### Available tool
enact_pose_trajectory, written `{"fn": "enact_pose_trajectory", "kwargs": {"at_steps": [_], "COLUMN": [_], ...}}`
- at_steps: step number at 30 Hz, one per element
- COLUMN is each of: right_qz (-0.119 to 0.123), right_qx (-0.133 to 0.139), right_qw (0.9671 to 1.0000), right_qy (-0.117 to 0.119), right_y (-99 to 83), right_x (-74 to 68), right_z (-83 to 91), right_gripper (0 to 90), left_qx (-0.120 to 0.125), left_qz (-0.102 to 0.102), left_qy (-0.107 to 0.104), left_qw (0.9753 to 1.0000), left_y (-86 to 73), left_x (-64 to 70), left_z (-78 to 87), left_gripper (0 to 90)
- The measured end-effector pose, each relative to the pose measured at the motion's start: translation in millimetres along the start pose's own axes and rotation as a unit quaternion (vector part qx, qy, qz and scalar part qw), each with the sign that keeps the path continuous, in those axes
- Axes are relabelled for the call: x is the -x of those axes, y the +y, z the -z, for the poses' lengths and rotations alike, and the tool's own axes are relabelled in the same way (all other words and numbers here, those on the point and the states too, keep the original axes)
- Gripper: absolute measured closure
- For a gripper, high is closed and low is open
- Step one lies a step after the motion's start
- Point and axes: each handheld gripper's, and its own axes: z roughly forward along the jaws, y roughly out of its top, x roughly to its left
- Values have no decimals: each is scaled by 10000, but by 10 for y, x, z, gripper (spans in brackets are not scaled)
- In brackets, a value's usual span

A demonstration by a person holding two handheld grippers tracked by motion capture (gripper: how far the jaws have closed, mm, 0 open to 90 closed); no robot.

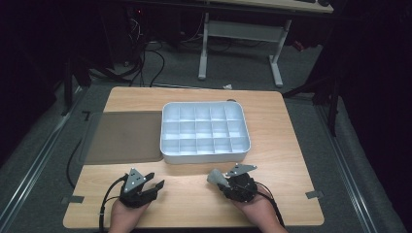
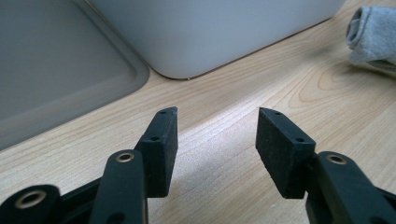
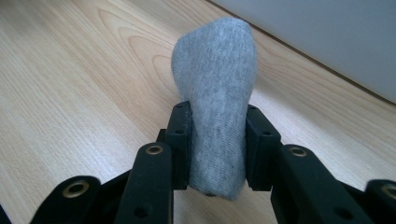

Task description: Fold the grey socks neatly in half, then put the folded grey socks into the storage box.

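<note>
Sock (image 3: 215, 102) base hidden betw. R gripper (image 3: 218, 144) jaws.

1. Bare wood between the left gripper (image 1: 154, 180) and right gripper (image 1: 217, 177), easy to pass through.
2. Ahead, the white divided box (image 1: 204, 154) wall blocks the way.
3. The grey mat (image 1: 124, 136) to its left looks flat, probably passable.

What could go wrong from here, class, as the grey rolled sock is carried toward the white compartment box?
1. The right gripper pinches only the lower part of the rolled sock; the soft roll may slip or unroll.
2. The compartment box has small cells, so the sock may catch on a divider or straddle two.
3. The left gripper is open and holds nothing, so the box could slide if nudged.
</note>
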Motion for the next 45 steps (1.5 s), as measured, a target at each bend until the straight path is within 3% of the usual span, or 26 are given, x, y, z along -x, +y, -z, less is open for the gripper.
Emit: {"fn": "enact_pose_trajectory", "kwargs": {"at_steps": [4, 13, 19, 25, 36, 45], "right_qz": [9, -148, -102, -196, -340, -319], "right_qx": [-70, -368, -709, -923, -1114, -1168], "right_qw": [9999, 9990, 9968, 9950, 9928, 9923], "right_qy": [-91, -223, -348, -326, -296, -273], "right_y": [14, -11, -76, -90, -55, 110], "right_x": [21, 242, 354, 452, 516, 532], "right_z": [35, 194, 270, 318, 365, 506], "right_gripper": [690, 690, 690, 691, 690, 690], "left_qx": [77, 113, 127, 112, 158, 148], "left_qz": [-29, -13, -107, -30, -32, -118], "left_qy": [-24, -12, -19, -19, -2, -7], "left_qw": [10000, 9999, 9999, 9999, 9999, 9998], "left_y": [11, 18, 26, 15, 14, 18], "left_x": [-4, 11, 47, 33, 25, 57], "left_z": [24, 50, 50, 34, 56, 69], "left_gripper": [488, 446, 446, 444, 445, 450]}}
